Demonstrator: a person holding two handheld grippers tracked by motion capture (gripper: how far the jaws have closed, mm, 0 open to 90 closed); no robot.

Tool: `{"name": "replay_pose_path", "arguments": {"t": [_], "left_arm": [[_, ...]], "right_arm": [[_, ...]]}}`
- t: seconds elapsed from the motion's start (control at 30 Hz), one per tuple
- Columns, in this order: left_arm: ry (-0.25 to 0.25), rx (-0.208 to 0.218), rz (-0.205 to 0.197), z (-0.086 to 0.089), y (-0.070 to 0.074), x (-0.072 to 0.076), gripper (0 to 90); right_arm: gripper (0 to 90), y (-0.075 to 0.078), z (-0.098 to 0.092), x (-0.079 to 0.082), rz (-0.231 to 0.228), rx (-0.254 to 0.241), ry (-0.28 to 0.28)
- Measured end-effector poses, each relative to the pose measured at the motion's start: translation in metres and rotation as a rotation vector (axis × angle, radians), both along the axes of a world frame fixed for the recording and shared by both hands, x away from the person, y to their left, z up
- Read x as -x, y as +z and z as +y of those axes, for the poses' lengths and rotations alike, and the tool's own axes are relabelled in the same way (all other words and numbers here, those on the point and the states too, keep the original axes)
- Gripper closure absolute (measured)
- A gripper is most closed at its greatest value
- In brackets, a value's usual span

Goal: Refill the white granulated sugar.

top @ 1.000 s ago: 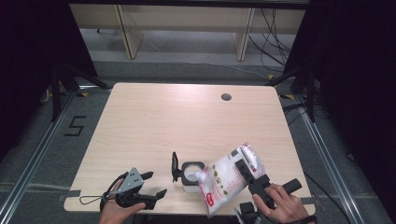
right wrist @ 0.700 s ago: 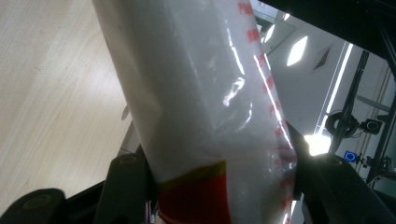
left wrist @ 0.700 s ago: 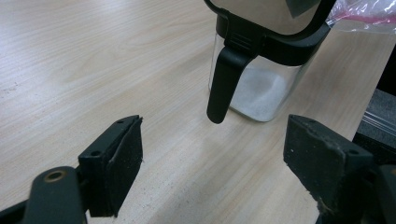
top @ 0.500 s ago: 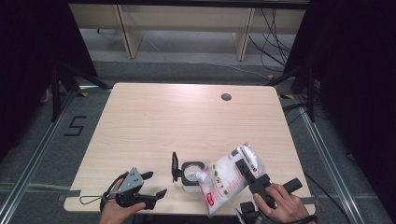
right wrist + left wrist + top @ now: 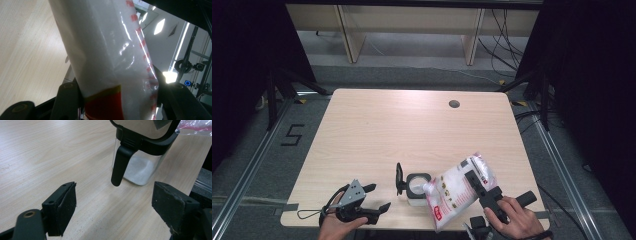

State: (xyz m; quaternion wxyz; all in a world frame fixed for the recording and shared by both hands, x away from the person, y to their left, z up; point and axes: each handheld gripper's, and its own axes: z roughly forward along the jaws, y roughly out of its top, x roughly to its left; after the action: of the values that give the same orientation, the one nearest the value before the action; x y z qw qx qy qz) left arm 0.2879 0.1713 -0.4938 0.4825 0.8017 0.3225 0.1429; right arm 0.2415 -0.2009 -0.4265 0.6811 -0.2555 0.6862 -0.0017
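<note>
A clear jar (image 5: pixel 417 186) with a black rim and some white grains inside stands near the table's front edge, its black flip lid (image 5: pixel 399 178) raised on the left side. My right gripper (image 5: pixel 473 183) is shut on a plastic bag of white grains (image 5: pixel 454 190) with red print, tilted with one corner over the jar's mouth. In the right gripper view the bag (image 5: pixel 107 50) sits between both jaws of the gripper (image 5: pixel 117 100). My left gripper (image 5: pixel 379 197) stands open, left of the jar. In its own view the gripper (image 5: pixel 115 202) faces the jar (image 5: pixel 140 167), apart from it.
The pale wooden table (image 5: pixel 412 130) has a round cable hole (image 5: pixel 454 104) at the back right. Both hands stay at its front edge. Shelving and cables lie on the floor beyond the far edge, and dark curtains flank the table.
</note>
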Motion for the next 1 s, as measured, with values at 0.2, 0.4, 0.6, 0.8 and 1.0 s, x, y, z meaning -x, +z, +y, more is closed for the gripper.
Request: {"name": "replay_pose_path", "arguments": {"t": [0.2,0.4,0.6,0.8,1.0], "left_arm": [[0.001,0.003,0.0,-0.0004,-0.0002,0.0003,19.2],[0.001,0.004,0.0,-0.0005,-0.0002,0.0003,19.1],[-0.003,-0.007,-0.006,-0.0001,-0.0001,-0.0004,19.2],[-0.005,0.005,-0.005,-0.0005,-0.0005,-0.0004,19.2],[-0.002,0.0,0.003,-0.0003,-0.0006,-0.0006,19.2]], "right_arm": [[51.4,0.0006,0.0016,0.0015,0.001,0.003,0.012],[51.3,0.0011,0.0009,0.001,-0.001,0.006,0.009],[51.3,0.0012,0.0014,0.0023,0.004,0.0,0.015],[51.3,0.0024,0.001,0.0007,0.01,0.004,0.023],[51.3,0.0024,-0.0039,-0.0013,0.004,-0.008,-0.003]]}}
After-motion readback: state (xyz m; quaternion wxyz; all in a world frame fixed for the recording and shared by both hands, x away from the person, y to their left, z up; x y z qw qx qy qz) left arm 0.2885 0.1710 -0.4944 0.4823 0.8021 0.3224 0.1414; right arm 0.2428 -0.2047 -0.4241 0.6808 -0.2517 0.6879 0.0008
